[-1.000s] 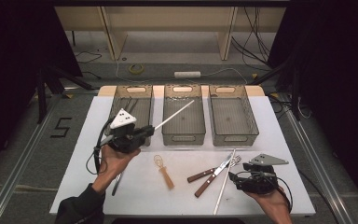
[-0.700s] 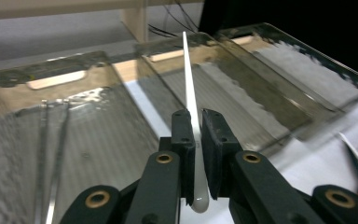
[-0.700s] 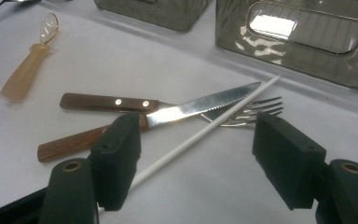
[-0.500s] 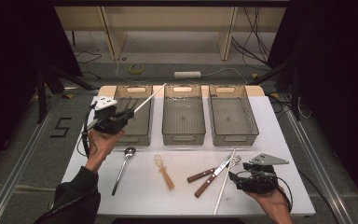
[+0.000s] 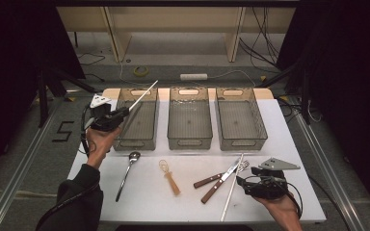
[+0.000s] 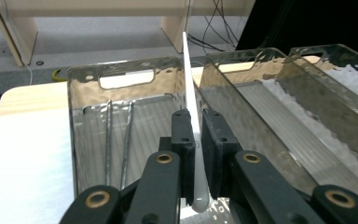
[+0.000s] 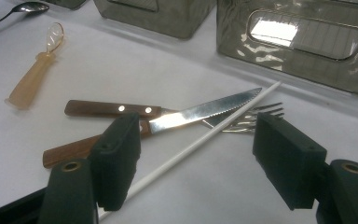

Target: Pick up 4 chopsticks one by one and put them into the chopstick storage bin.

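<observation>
My left gripper [image 5: 120, 113] is shut on a white chopstick [image 5: 142, 96] that slants up and to the right over the left clear bin [image 5: 136, 143]. In the left gripper view the jaws [image 6: 197, 122] pinch the chopstick [image 6: 189, 79] near its thick end, above the bin's [image 6: 87, 95] floor, where two thin metal sticks [image 6: 119, 135] lie. My right gripper [image 5: 243, 183] rests at the front right, open. Between its jaws [image 7: 198, 123], on the table beyond, lie a second white chopstick [image 7: 182, 154], a wooden-handled knife [image 7: 205, 111] and a fork [image 7: 254, 119].
A middle bin [image 5: 189, 140] and a right bin [image 5: 243, 140] stand beside the left one. A metal spoon [image 5: 127, 168] and a small amber-handled utensil [image 5: 169, 178] lie on the white table [image 5: 91, 159] in front of the bins. The knife [image 5: 221, 179] and chopstick [image 5: 232, 187] lie left of my right gripper.
My left hand has carried the white chopstick leftward and away from me, from above the spoon to over the left bin. The right hand has stayed put.
</observation>
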